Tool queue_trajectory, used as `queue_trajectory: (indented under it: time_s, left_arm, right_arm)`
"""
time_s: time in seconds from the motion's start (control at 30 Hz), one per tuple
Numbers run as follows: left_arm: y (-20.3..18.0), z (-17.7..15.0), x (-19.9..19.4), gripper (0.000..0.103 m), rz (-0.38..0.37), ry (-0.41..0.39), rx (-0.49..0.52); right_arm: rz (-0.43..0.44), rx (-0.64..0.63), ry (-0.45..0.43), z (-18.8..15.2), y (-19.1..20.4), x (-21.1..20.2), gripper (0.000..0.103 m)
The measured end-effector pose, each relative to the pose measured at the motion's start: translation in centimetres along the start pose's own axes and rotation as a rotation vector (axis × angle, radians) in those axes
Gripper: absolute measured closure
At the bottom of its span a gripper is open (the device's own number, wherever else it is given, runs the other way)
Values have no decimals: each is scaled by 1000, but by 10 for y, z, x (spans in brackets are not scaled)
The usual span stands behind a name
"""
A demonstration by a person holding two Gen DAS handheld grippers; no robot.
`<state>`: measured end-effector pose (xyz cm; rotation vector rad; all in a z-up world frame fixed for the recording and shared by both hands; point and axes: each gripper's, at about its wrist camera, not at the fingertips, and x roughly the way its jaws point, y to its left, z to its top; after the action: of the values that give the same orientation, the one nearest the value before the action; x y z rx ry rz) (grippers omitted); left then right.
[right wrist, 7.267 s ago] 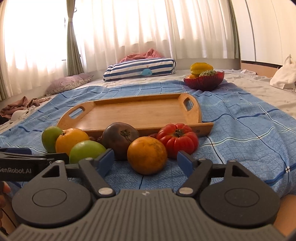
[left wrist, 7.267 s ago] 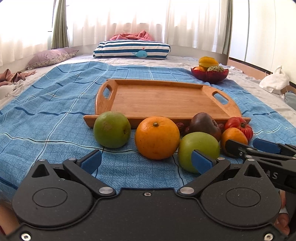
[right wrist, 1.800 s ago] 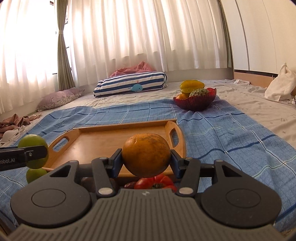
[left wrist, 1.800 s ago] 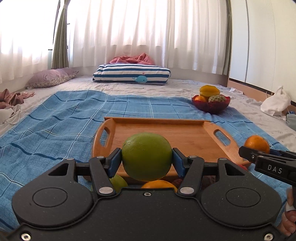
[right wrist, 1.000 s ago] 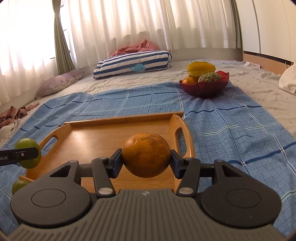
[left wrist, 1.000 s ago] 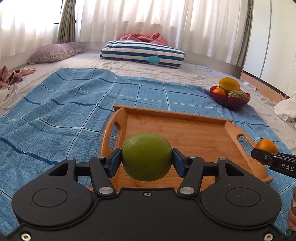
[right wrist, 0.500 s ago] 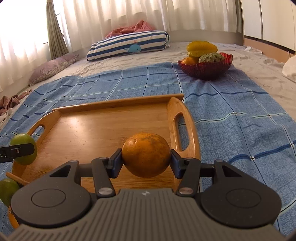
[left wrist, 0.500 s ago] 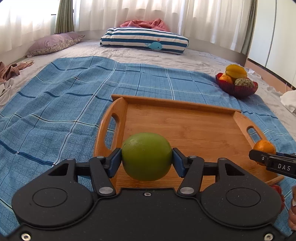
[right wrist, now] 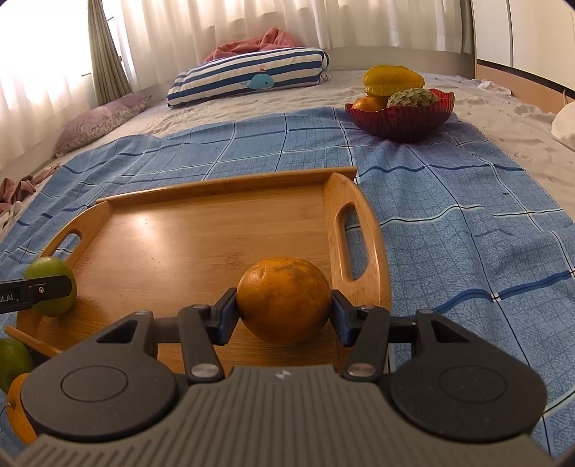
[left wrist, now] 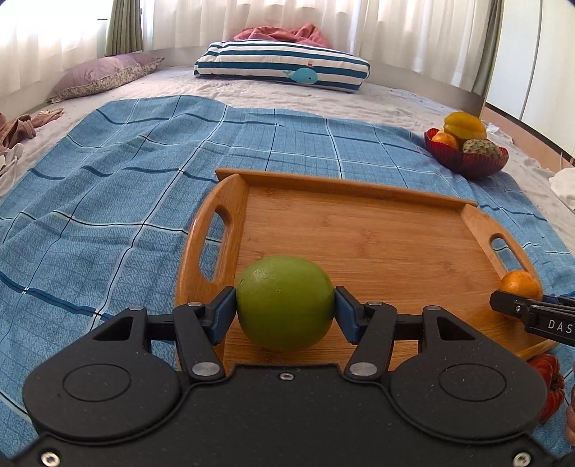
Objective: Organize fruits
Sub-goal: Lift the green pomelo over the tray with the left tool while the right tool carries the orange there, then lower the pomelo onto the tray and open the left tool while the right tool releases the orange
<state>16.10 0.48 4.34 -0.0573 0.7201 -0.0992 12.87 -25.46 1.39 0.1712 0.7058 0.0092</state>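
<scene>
Both fruits lower now, nearer tray (left wrist: 359, 222) floor.

Bed (left wrist: 323, 97) surface pale, sandy-textured, running back to a low headboard ledge. Blue checked blanket (left wrist: 107, 201) spread across the near part of the bed, rumpled at its far edge. Striped navy-white pillow (left wrist: 284, 70) with whale motif at the far edge, pink cloth (left wrist: 284, 34) bunched behind it. Mauve pillow (left wrist: 97, 77) at far left corner. Sheer white curtains (right wrist: 215, 25) backlit by strong daylight; olive drape (right wrist: 106, 54) at left. White wardrobe panels (left wrist: 539, 54) along right wall.
</scene>
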Motion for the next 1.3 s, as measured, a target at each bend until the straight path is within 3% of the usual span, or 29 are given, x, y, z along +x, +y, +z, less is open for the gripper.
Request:
queue_trajectory:
  time_s: [0.8, 1.3]
  left_arm:
    - [-4, -1, 1, 47, 2, -17, 11]
    - [-4, -5, -1, 46, 3, -28, 32]
  right_arm:
    - [5, -20, -1, -3, 0, 2, 45]
    - [13, -17, -3, -4, -1, 1, 39]
